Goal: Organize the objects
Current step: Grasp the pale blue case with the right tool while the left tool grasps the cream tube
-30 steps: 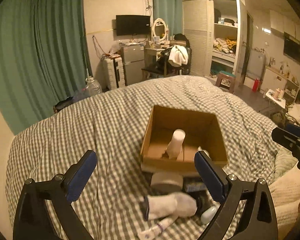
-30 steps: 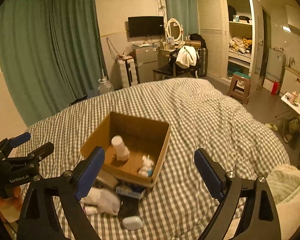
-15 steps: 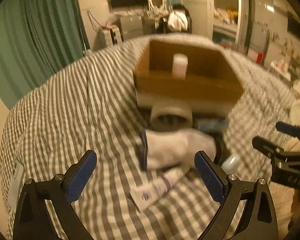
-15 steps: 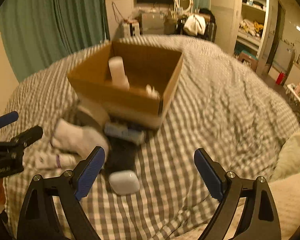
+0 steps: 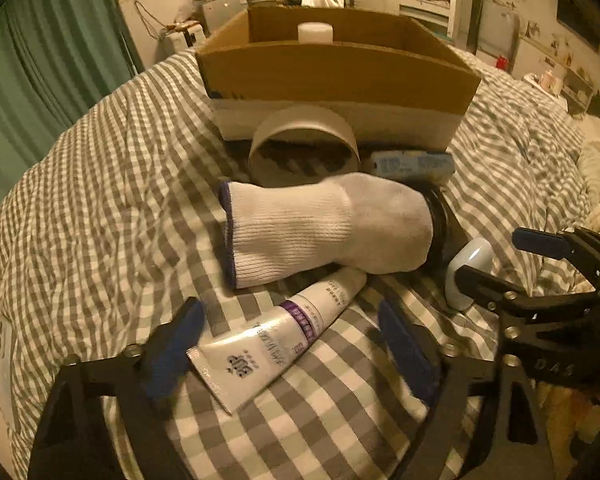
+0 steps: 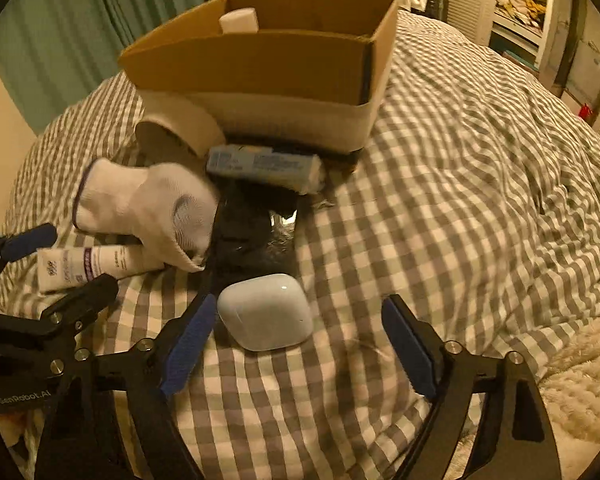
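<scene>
Left tongs (image 5: pixel 288 344) spread wide, blue-padded fingers (image 5: pixel 172 354) far apart, nothing pinched between, held low and pointing forward. Right tongs (image 6: pixel 300 344) likewise gaping, blue pads (image 6: pixel 406 346) well apart, gripping nothing, also low and aimed forward. Side by side: in the left wrist view, right tongs (image 5: pixel 516 256) at the right edge, fingertips parted; in the right wrist view, left tongs (image 6: pixel 60 258) at the left edge, fingertips parted.
</scene>
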`<state>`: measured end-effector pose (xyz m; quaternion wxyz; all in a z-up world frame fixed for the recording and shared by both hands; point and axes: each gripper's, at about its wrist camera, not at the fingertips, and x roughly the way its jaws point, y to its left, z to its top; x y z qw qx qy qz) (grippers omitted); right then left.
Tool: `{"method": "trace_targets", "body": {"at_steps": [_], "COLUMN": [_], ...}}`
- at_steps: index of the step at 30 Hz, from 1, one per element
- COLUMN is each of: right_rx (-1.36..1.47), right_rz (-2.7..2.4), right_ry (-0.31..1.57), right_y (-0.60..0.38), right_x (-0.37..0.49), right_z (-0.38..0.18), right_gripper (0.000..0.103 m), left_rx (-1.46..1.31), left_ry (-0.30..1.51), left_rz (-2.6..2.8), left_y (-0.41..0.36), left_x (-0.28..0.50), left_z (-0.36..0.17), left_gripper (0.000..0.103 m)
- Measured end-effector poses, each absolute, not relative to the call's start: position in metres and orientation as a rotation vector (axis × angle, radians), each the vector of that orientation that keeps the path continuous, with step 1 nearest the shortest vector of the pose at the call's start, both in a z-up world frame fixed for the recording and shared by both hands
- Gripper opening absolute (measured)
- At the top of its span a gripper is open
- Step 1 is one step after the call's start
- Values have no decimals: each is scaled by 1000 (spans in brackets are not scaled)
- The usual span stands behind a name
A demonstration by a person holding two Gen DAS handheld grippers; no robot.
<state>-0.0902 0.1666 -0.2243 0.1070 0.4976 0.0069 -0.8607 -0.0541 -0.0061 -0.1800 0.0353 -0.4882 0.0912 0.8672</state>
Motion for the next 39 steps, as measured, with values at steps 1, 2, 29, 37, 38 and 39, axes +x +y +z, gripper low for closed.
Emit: {"method": "trace_targets", "body": {"at_steps": [1, 2, 29, 37, 38, 39], "right_rx": [1465, 1461, 1421, 1447, 1447, 1445], "right_rz": [-2530, -2520, -2560, -2537, -2536, -2535], "right_ry": [29, 17, 13, -34, -38, -42], "right_y": [164, 162, 170, 179, 179, 180], "right_x": [-91, -91, -64, -74, -74, -75], "right_z": [-227, -229, -206, -212, -213, -213], "right_gripper": [80, 75, 52, 52, 52, 52], "left_rx": [-1509, -1515, -1501, -1621, -1625, -1627], "left_ry": [283, 287, 410, 442, 427, 415], "left_rz": [2658, 2647, 2491, 2411, 2407, 2406], "left_y": [-5, -5, 27, 44, 43, 42], "left_x": [-57, -58, -43, -86, -88, -88], "left_z": [-181, -182, -177, -203, -204, -204], "left_gripper": [86, 86, 18, 21, 21, 20]}}
